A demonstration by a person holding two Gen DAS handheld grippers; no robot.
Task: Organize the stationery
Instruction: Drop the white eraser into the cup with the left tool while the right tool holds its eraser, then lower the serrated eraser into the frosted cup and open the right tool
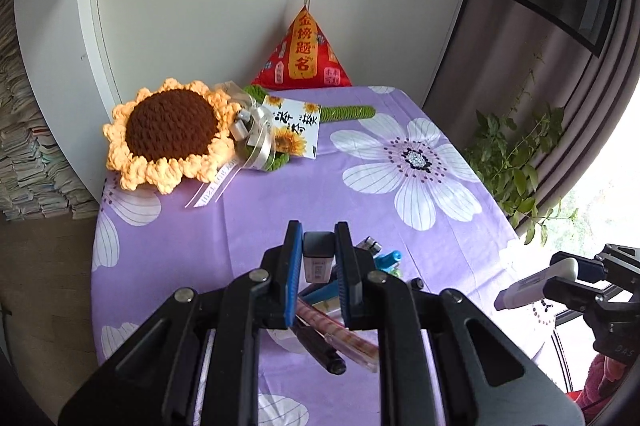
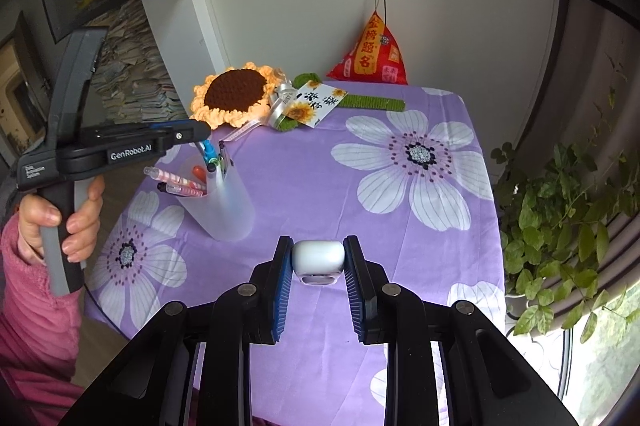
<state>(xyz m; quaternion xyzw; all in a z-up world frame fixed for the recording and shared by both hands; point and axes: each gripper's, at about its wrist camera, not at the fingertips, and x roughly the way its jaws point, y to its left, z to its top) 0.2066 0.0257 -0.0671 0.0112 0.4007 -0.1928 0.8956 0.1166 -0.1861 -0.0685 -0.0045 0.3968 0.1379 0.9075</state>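
My left gripper (image 1: 318, 246) is shut on a small white stick with a grey cap and a barcode label (image 1: 317, 258). It hovers right above several pens (image 1: 320, 346). In the right wrist view those pens (image 2: 184, 184) stand in a translucent cup (image 2: 228, 210) on the purple flowered tablecloth (image 2: 360, 186). There the left gripper (image 2: 202, 131) hangs over the cup's mouth, held by a hand in a pink sleeve (image 2: 36, 306). My right gripper (image 2: 318, 255) is shut on a white rounded tube (image 2: 318, 256). It is raised over the cloth to the right of the cup. The left wrist view shows this right gripper (image 1: 568, 276) and its tube (image 1: 532, 286) at the right edge.
A crocheted sunflower (image 2: 236, 92) with a green stem (image 2: 372, 103) and a card (image 2: 316, 100) lies at the back of the table. A red pyramid pouch (image 2: 372, 54) hangs in the corner. A leafy plant (image 2: 560, 218) stands past the right table edge. Paper stacks (image 2: 132, 78) stand at the left.
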